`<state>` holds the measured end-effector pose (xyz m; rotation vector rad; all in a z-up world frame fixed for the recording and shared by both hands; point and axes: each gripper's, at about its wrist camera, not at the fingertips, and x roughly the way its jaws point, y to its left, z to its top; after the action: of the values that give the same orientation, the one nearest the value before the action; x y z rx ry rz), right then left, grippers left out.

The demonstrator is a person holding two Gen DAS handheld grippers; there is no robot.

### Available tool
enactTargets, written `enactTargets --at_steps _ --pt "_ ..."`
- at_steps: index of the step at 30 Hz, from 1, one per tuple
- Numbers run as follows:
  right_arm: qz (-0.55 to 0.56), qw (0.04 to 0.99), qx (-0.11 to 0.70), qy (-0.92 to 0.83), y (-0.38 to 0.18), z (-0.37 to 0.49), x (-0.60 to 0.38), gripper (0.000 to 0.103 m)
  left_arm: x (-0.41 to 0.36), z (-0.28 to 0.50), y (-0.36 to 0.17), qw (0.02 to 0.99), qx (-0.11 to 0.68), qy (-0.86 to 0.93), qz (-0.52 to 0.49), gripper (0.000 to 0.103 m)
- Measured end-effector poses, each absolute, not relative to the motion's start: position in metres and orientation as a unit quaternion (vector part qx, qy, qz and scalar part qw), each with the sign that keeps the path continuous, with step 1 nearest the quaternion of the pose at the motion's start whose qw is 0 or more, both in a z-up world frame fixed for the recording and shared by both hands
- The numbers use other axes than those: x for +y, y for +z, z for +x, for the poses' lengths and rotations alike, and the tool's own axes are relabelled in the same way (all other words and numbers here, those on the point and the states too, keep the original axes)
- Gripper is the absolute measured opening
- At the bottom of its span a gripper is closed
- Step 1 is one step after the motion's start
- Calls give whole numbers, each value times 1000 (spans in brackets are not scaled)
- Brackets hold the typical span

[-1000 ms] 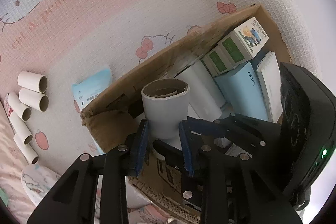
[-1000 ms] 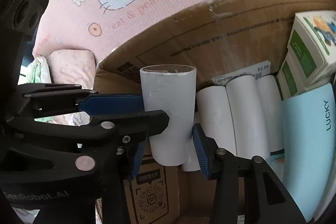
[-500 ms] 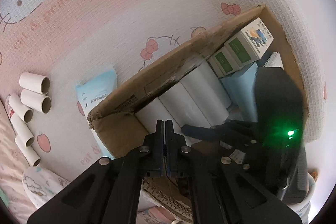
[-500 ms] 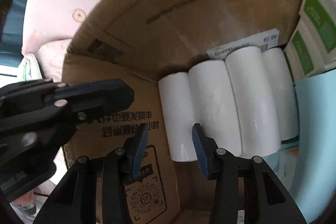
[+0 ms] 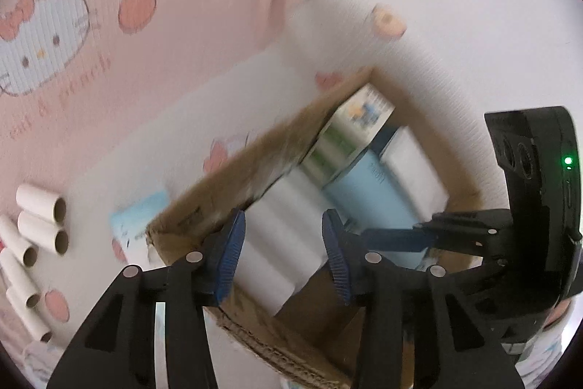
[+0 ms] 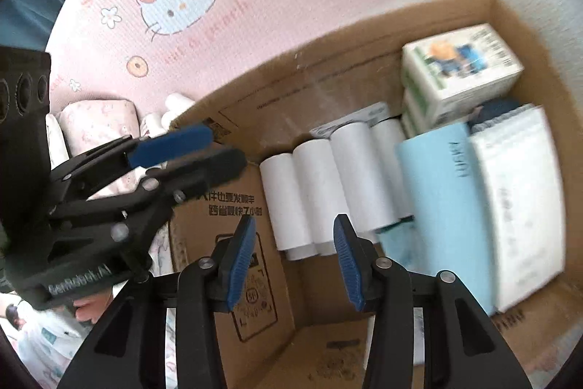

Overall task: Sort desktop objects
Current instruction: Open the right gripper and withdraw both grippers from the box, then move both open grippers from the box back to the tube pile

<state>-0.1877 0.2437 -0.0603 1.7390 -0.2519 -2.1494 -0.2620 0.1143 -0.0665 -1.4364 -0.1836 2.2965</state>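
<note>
A cardboard box (image 6: 364, 35) holds several white paper tubes (image 6: 320, 185) lying side by side, green-and-white cartons (image 6: 459, 64), a light blue pack (image 6: 441, 203) and a white pack (image 6: 521, 192). My right gripper (image 6: 293, 259) is open and empty above the box floor in front of the tubes. My left gripper (image 5: 282, 259) is open and empty above the box (image 5: 277, 148), over the tubes (image 5: 288, 225); it also shows in the right wrist view (image 6: 189, 148). Several more tubes (image 5: 40, 225) lie on the mat at the left.
A pink and white Hello Kitty mat (image 5: 109, 42) covers the surface. A light blue packet (image 5: 135, 221) lies on the mat beside the box's left wall. Patterned cloth (image 6: 98, 119) lies left of the box.
A second ago both grippers held a tube upright over the box. The tube now lies in the box with the others. Both grippers have opened and pulled back up from the box.
</note>
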Motion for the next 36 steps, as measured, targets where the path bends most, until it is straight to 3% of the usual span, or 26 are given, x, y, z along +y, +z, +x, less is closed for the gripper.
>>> enactTargets --at_steps 6,7,8,9,18,22,26,36 --pt "612 153 -30 -775 -44 -165 241 53 99 -250 -53 217 -108 851 -466 47" --pt "612 150 -16 -776 -42 -160 237 54 97 -248 -51 214 -112 854 -461 33" --pt "612 149 -4 -776 -41 -157 233 54 94 -245 -49 204 -109 860 -456 9" --pt "613 149 4 -776 -39 -153 229 54 93 -243 -49 191 -99 864 -456 5" --pt "596 163 60 -784 -15 -121 219 55 57 -192 -50 189 -74 914 -351 5" --pt "578 151 78 -798 -4 -109 207 55 36 -174 -62 178 -98 928 -311 5" --pt "554 123 81 -819 0 -109 193 56 21 -169 -85 172 -115 928 -309 5" --pt "544 124 122 -821 1 -115 131 56 -33 -177 -151 54 -99 937 -330 5"
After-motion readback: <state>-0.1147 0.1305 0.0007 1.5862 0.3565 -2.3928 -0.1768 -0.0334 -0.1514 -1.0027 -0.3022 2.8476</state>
